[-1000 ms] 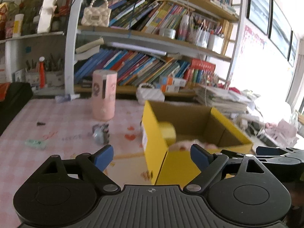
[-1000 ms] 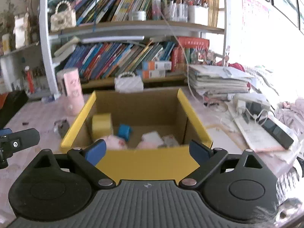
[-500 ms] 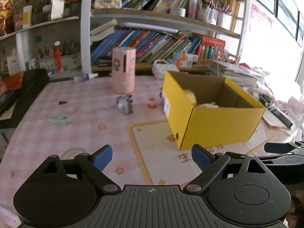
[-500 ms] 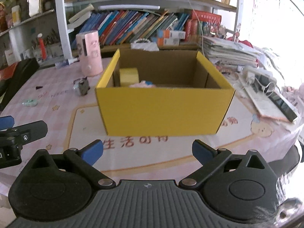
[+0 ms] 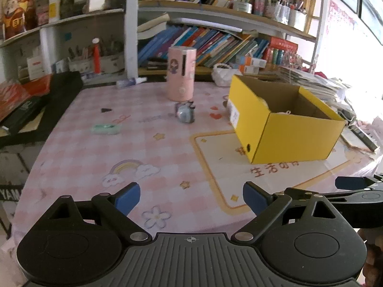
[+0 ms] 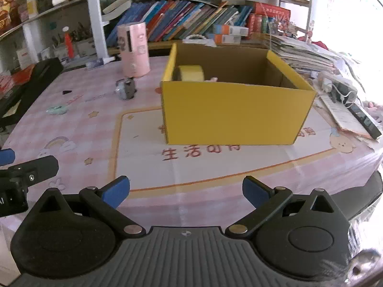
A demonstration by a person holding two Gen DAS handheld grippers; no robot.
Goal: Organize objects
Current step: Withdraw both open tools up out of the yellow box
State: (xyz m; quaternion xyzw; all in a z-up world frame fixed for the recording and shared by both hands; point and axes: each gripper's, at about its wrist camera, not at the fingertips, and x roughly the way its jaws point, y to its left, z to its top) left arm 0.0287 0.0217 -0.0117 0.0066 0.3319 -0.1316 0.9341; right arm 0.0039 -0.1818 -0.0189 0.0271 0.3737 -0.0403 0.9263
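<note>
Two tools stand wide open with nothing between their blue pads: the left tool [image 5: 191, 196] low in its frame, the right tool [image 6: 186, 187] likewise. Both hover over the pink checked surface [image 6: 79, 129]. A yellow box [image 6: 234, 112] sits at centre of the right view, right of centre in the left view, holding a yellow tape roll [image 6: 190, 73] in its upper left corner. Left of the box stand a pink cylinder [image 6: 134, 49], a small grey toy [image 6: 125, 88] and a green item [image 6: 57, 109].
</note>
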